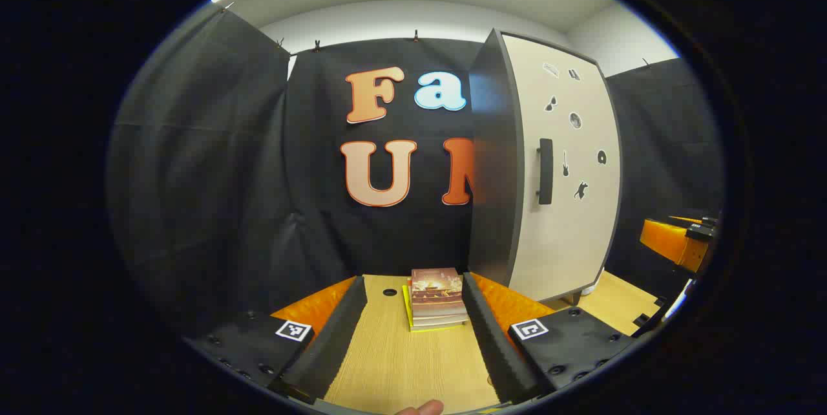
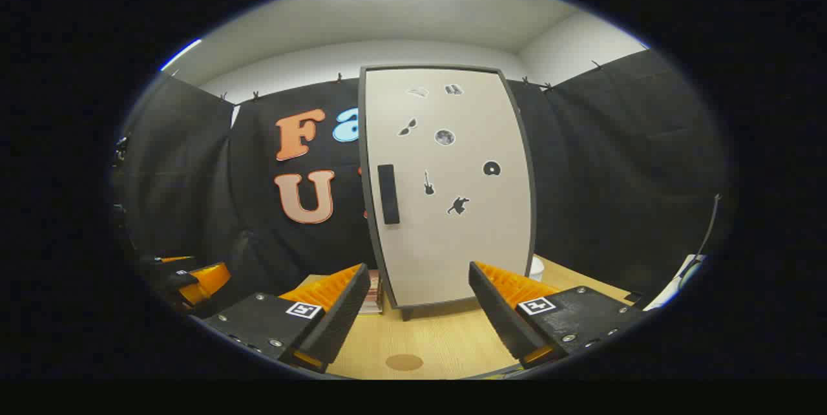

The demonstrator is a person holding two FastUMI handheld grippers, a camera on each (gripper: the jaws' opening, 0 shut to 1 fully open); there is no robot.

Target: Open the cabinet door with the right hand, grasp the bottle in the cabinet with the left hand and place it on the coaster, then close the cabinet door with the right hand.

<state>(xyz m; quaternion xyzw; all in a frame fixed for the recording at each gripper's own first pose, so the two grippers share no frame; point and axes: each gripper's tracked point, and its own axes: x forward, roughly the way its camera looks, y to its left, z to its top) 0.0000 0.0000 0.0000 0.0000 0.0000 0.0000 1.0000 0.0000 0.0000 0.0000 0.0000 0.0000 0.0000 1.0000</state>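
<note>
The cabinet (image 2: 452, 240) stands on the wooden table with its pale door (image 1: 568, 208) shut, hiding the inside. Small stickers dot the door, and a black handle (image 2: 387, 194) sits near its left edge, also the handle (image 1: 546, 171). A round brown coaster (image 2: 404, 361) lies on the table in front of the cabinet. My right gripper (image 2: 418, 273) is open, level with the door's lower part and short of it. My left gripper (image 1: 413, 286) is open too, left of the cabinet and pointing at a stack of books. Nothing is between either pair of fingers.
A stack of books (image 1: 438, 298) lies by the cabinet's dark side wall (image 1: 494, 163), with the books' edge (image 2: 373, 298) near its left foot. The other gripper (image 1: 678, 240) shows far right. A white object (image 2: 536, 266) sits behind the cabinet. Black cloth walls surround the table (image 1: 400, 363).
</note>
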